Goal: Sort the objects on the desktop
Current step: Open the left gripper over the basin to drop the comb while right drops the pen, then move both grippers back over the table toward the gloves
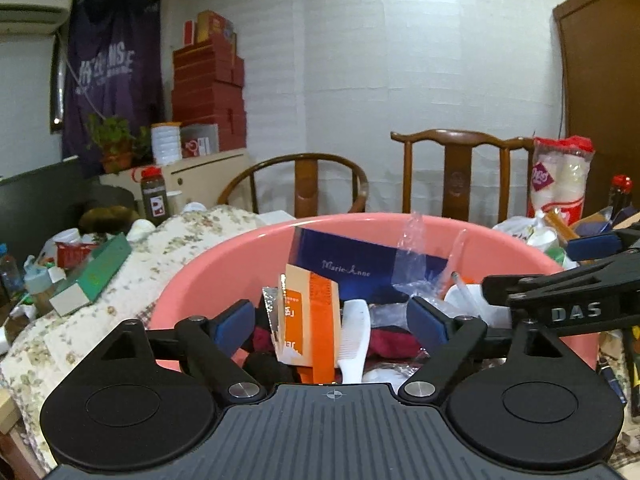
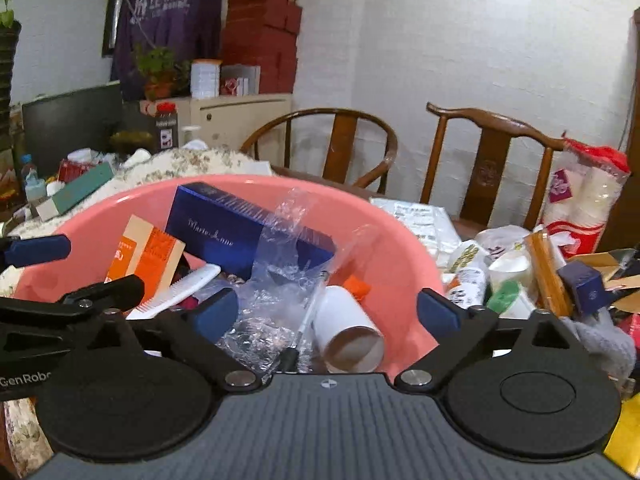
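A pink basin [image 1: 224, 264] sits right in front of both grippers. It holds a dark blue box [image 1: 352, 268], an orange packet [image 1: 316, 320], a white comb [image 1: 354, 332] and dark cloth. In the right wrist view the basin [image 2: 400, 248] also holds crumpled clear plastic [image 2: 276, 280], a white tube [image 2: 344, 328] lying on its side and a thin pen [image 2: 308, 320]. My left gripper [image 1: 332, 316] is open above the basin's near side, over the comb and packet, gripping nothing. My right gripper [image 2: 326, 310] is open over the plastic and tube, also gripping nothing.
A green box [image 1: 96, 272] lies on the floral cloth to the left of the basin. Paper cups, boxes and bags [image 2: 520, 272] are heaped to the right, with a grey glove [image 2: 600, 340] nearer. Two wooden chairs [image 1: 460, 172] stand behind, next to a bag of cups [image 1: 560, 176].
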The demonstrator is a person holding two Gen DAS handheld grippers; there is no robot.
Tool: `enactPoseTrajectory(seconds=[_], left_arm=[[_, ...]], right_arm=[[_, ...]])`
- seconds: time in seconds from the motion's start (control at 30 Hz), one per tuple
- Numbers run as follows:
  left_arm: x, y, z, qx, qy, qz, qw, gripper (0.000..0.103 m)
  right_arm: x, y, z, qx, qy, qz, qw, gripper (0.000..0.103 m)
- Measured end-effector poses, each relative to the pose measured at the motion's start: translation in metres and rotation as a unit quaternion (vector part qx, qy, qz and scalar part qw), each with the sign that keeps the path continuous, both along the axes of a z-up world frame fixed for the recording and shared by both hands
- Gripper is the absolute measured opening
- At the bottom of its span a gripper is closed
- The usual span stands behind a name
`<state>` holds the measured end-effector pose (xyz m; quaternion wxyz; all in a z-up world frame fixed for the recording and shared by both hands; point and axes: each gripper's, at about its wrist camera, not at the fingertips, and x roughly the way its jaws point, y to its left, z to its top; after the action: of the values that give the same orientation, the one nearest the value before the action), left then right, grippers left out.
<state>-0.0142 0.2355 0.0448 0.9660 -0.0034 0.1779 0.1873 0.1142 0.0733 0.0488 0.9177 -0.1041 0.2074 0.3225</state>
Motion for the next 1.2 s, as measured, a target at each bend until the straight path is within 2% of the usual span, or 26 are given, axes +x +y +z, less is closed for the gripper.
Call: enactPoseTrajectory(seconds=[0.13, 0.33, 0.4, 0.47, 0.53, 0.63, 0.8, 0.83, 0.9, 1.03, 1.1, 1.2], left_arm=[[-0.007, -0.007, 0.008, 0.005, -0.011, -0.004, 0.9999, 0.093], [-0.013, -0.034, 0.014, 0.017, -0.023, -0.027, 0.9992, 0.094], [-0.014, -0.047, 0.015, 0.022, -0.026, -0.040, 0.9986, 0.096], [-0.013, -0.059, 0.016, 0.026, -0.027, -0.050, 0.9981, 0.096], [-0.010, -0.073, 0.016, 0.031, -0.030, -0.057, 0.9974, 0.096], [-0.008, -0.096, 0.016, 0.035, -0.038, -0.078, 0.9956, 0.096], [-0.009, -0.141, 0.014, 0.026, -0.055, -0.150, 0.9868, 0.102], [-0.008, -0.152, 0.012, 0.027, -0.055, -0.165, 0.9843, 0.102], [-0.006, -0.174, 0.006, 0.030, -0.051, -0.197, 0.9786, 0.102], [0.002, -0.212, -0.015, 0.038, -0.026, -0.245, 0.9683, 0.103], [0.006, -0.229, -0.028, 0.044, -0.007, -0.259, 0.9648, 0.103], [0.014, -0.245, -0.044, 0.052, 0.019, -0.275, 0.9599, 0.103]], right_arm=[[-0.004, -0.020, 0.008, 0.010, 0.009, 0.009, 1.000, 0.103], [-0.011, -0.072, 0.017, 0.100, 0.059, 0.017, 0.993, 0.103], [-0.016, -0.088, 0.018, 0.105, 0.055, -0.002, 0.993, 0.103], [-0.025, -0.103, 0.018, 0.082, 0.026, -0.052, 0.995, 0.103], [-0.037, -0.117, 0.016, 0.049, -0.022, -0.116, 0.992, 0.103], [-0.058, -0.140, 0.008, 0.012, -0.093, -0.191, 0.977, 0.103], [-0.091, -0.196, -0.010, 0.012, -0.146, -0.277, 0.950, 0.103], [-0.097, -0.208, -0.017, 0.006, -0.142, -0.289, 0.947, 0.102], [-0.104, -0.228, -0.026, -0.019, -0.124, -0.290, 0.949, 0.102], [-0.114, -0.260, -0.051, -0.050, -0.105, -0.342, 0.932, 0.103], [-0.112, -0.267, -0.062, -0.068, -0.079, -0.351, 0.930, 0.103], [-0.112, -0.279, -0.075, -0.064, -0.046, -0.352, 0.933, 0.103]])
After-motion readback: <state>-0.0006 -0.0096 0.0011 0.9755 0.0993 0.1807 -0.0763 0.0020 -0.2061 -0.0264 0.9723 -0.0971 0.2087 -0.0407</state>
